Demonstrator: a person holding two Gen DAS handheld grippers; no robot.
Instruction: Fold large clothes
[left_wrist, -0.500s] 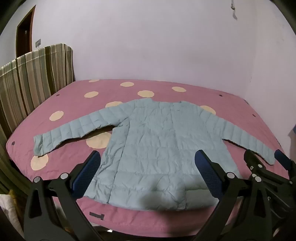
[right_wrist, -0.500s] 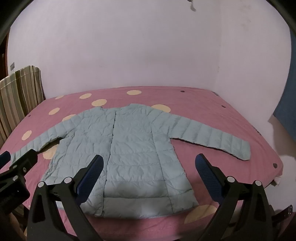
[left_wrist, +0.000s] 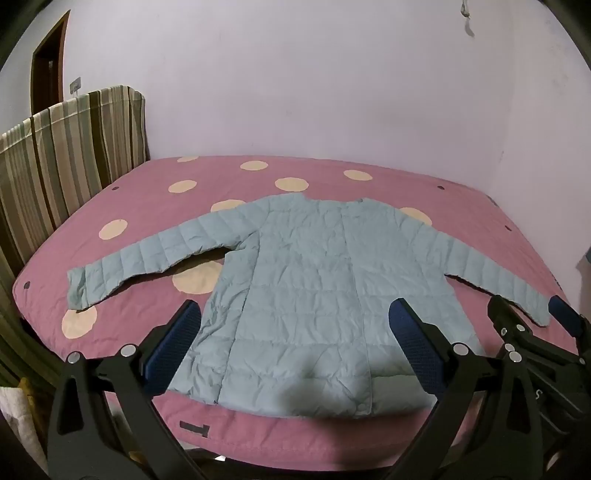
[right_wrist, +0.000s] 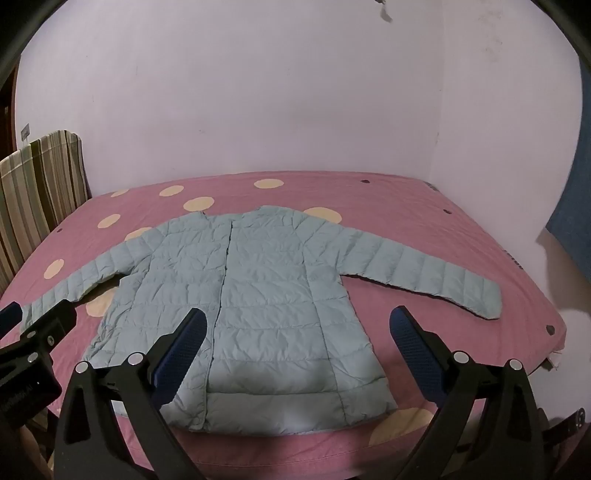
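A light blue quilted jacket (left_wrist: 314, 295) lies flat on the pink bed (left_wrist: 147, 206), front up, hem towards me, both sleeves spread out to the sides. It also shows in the right wrist view (right_wrist: 266, 295). My left gripper (left_wrist: 295, 332) is open and empty, held above the hem near the bed's front edge. My right gripper (right_wrist: 299, 332) is open and empty, also above the hem. The right gripper's fingers (left_wrist: 517, 328) show at the right of the left wrist view, the left gripper's fingers (right_wrist: 48, 325) at the left of the right wrist view.
The bed cover is pink with cream dots (left_wrist: 184, 185). A striped headboard (left_wrist: 66, 155) stands at the left. Pale walls (left_wrist: 295, 74) close the back and right. A brown door (left_wrist: 48, 70) is at the far left, a blue panel (right_wrist: 572, 206) at the right.
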